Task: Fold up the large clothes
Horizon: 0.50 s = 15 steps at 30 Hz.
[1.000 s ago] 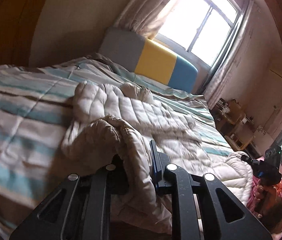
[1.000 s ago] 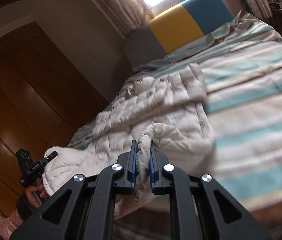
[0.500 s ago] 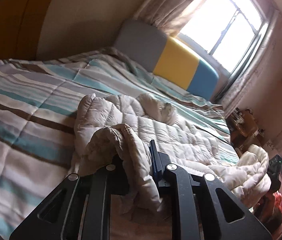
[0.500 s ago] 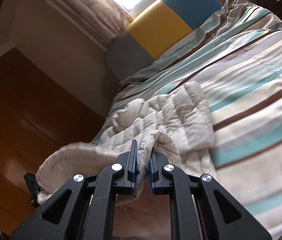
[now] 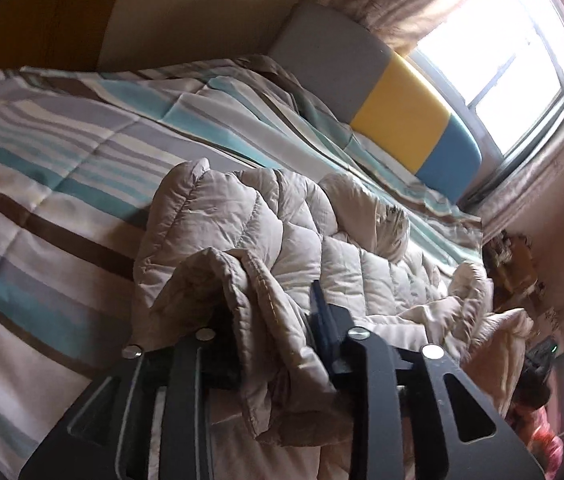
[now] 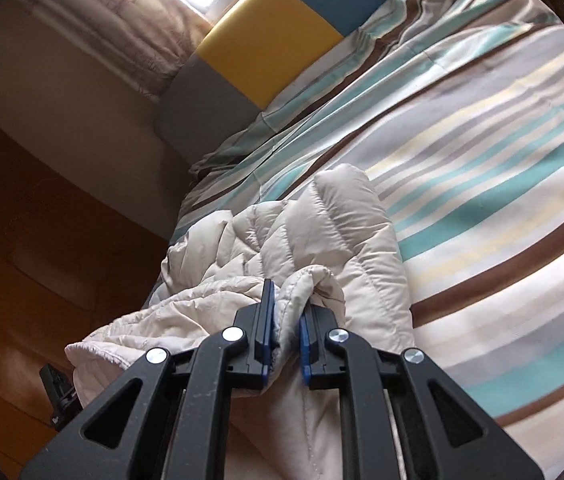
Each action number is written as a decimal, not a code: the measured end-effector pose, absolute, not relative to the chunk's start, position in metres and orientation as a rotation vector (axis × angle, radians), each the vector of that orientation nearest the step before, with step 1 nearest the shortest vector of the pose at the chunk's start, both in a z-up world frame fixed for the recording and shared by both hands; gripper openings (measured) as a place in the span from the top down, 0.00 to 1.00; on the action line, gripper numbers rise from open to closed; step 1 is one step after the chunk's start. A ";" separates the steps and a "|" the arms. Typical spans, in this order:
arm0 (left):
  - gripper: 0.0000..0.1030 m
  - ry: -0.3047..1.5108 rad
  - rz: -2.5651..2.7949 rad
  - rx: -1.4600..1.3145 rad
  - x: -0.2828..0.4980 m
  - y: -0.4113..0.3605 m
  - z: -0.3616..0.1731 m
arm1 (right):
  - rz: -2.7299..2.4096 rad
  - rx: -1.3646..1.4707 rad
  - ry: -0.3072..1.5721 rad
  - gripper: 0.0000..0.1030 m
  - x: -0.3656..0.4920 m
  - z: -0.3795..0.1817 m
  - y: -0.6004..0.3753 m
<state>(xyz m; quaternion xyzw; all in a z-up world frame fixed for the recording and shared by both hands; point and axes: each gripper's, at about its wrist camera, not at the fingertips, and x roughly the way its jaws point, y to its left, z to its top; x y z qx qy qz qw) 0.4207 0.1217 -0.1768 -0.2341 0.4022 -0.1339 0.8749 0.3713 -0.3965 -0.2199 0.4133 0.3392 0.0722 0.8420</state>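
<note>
A beige quilted down jacket (image 5: 241, 232) lies crumpled on the striped bed quilt (image 5: 61, 168). In the left wrist view a thick fold of its edge hangs between the fingers of my left gripper (image 5: 269, 304). Those jaws are opening, the fold rests loosely in the gap and hides the left finger. In the right wrist view my right gripper (image 6: 288, 300) pinches another bunched edge of the jacket (image 6: 322, 232) between its blue pads (image 6: 267, 320). Its jaws are just starting to open, with the pads still on the cloth.
The striped quilt (image 6: 482, 200) covers the whole bed up to a grey, yellow and blue headboard (image 5: 398, 116). A bright window (image 5: 502, 48) with curtains stands behind it. A wooden wardrobe (image 6: 41, 260) lines one side and a cluttered nightstand (image 5: 514, 264) the other.
Both grippers carried the jacket's edge forward and down over the bed, so the jacket lies more folded on itself. The left jaws now stand wider apart than before.
</note>
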 end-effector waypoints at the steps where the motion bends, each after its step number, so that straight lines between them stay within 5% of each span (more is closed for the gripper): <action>1: 0.60 0.831 -0.282 -0.507 0.420 0.123 -0.177 | 0.154 0.883 0.712 0.87 0.371 -0.223 -0.398; 3: 0.45 0.800 -0.273 -0.541 0.419 0.128 -0.175 | 0.159 0.903 0.692 0.84 0.370 -0.228 -0.400; 6: 0.15 0.744 -0.238 -0.553 0.416 0.133 -0.168 | 0.174 0.950 0.635 0.58 0.358 -0.228 -0.408; 8: 0.08 0.669 -0.219 -0.567 0.407 0.141 -0.162 | 0.170 0.950 0.594 0.42 0.350 -0.223 -0.412; 13: 0.06 0.703 -0.124 -0.546 0.402 0.157 -0.166 | 0.158 0.841 0.574 0.34 0.336 -0.206 -0.408; 15: 0.06 0.710 -0.096 -0.551 0.396 0.164 -0.170 | 0.111 0.803 0.542 0.16 0.322 -0.196 -0.409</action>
